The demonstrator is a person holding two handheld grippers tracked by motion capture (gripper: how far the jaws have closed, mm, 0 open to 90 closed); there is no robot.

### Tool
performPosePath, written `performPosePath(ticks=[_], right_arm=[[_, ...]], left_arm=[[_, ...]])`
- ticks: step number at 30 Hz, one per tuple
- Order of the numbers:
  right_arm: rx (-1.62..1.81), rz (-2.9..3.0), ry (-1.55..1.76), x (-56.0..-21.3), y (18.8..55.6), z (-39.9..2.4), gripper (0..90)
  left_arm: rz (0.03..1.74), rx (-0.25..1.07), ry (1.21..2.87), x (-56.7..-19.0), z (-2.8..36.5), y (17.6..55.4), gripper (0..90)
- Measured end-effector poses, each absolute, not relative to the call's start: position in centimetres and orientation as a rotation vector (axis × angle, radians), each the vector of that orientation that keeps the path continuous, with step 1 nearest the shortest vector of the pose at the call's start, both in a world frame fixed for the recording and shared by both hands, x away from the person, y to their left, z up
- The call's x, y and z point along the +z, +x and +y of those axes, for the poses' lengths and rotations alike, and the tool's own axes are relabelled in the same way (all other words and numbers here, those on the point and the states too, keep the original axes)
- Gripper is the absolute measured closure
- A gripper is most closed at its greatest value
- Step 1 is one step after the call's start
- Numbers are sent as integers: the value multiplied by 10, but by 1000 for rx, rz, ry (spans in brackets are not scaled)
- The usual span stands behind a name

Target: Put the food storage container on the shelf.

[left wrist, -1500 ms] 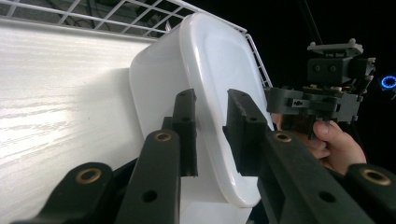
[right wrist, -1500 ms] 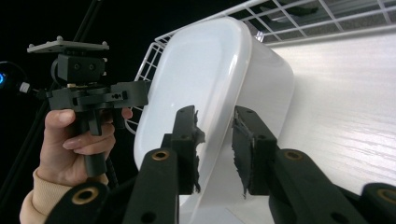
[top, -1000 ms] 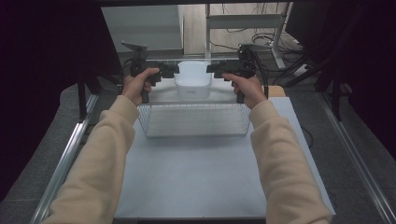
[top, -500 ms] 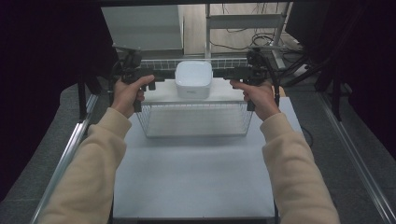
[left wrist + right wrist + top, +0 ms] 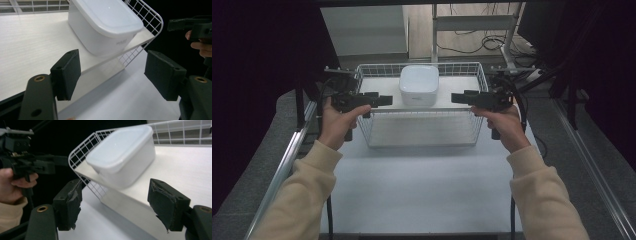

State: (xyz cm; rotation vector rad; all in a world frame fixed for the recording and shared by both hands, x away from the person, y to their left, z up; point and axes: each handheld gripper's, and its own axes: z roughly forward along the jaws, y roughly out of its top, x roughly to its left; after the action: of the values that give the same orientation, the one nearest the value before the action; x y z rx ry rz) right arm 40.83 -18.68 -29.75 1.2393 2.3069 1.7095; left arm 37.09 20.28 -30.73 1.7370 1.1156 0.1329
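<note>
Left tongs (image 5: 384, 100) sat mid-left of the high view, right tongs (image 5: 458, 98) mid-right, both w/ jaws wide, just been opening, nothing between them. Each hung just outside a side wall of the wire basket (image 5: 422, 134) at centre frame, tips aimed inward. White lidded container (image 5: 419, 84) stood upright on a white board (image 5: 387, 86) resting across the basket, upper centre, apart from both tongs. Basket stood on the pale desk (image 5: 422, 190). Left gripper view had the container (image 5: 105, 27) at top centre; right gripper view had it (image 5: 122, 155) top centre too.
</note>
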Motion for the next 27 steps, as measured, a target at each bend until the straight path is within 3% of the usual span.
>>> performPosePath(ticks=[14, 27], right_arm=[[1595, 2324, 1059, -331, 349, -214, 241], [1457, 2368, 1005, -403, 296, -226, 219]], left_arm=[[1055, 251, 1753, -342, 221, 300, 267], [1122, 231, 1785, -421, 235, 255, 251]])
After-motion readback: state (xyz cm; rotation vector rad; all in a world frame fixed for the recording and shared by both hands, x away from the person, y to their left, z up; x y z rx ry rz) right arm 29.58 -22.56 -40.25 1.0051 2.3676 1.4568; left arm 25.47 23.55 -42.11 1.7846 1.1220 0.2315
